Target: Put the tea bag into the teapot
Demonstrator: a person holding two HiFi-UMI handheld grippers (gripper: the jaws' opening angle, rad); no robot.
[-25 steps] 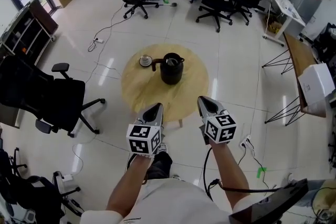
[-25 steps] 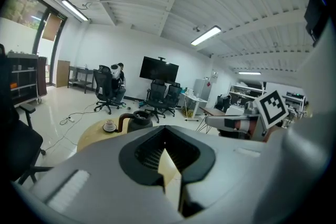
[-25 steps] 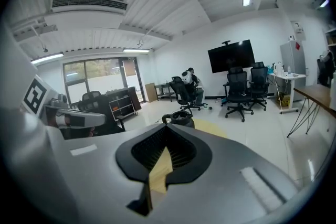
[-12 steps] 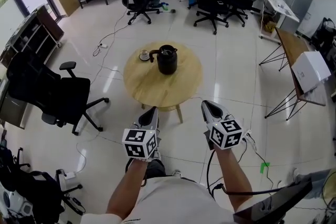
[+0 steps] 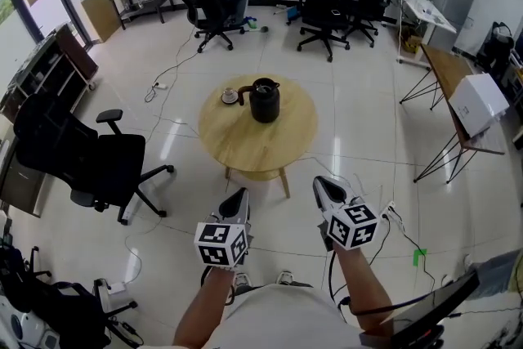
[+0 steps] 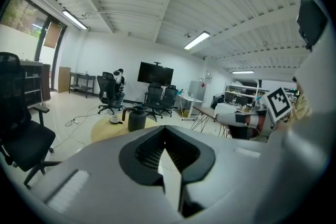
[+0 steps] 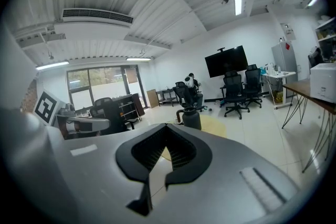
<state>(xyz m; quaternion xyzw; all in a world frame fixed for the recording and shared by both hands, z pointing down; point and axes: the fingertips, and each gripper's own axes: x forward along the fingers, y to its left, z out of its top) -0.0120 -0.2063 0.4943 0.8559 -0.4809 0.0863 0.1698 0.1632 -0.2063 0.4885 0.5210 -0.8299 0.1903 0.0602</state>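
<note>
Left tongs [image 5: 241, 194]: jaws seen closed tip to tip in the left gripper view, nothing between them. Right tongs [image 5: 319, 185]: likewise closed and empty in the right gripper view. Both are held low in front of the person, side by side, tips pointed forward, over bare floor [image 5: 359, 135].

Teapot [image 5: 265, 100]: black, upright, set on the round wooden worktop [image 5: 253, 149], far half. It lies straight ahead of both tongs and well apart from them, with open floor between. Spout is turned to the person's left.

Just beside the spout, a small white dish [image 5: 230, 97] is noted, with something dark on it. Tea bag not resolved at this range; it is judged to be on or at that dish, but this cannot be confirmed.

Key relation: teapot sits a little left of the midline between the two tongs, and the dish further left again, so the left tongs are judged the nearer to the dish. Task is judged not yet begun: nothing gripped, worktop out of reach. An approach and an opening of the jaws would be needed first.
</note>
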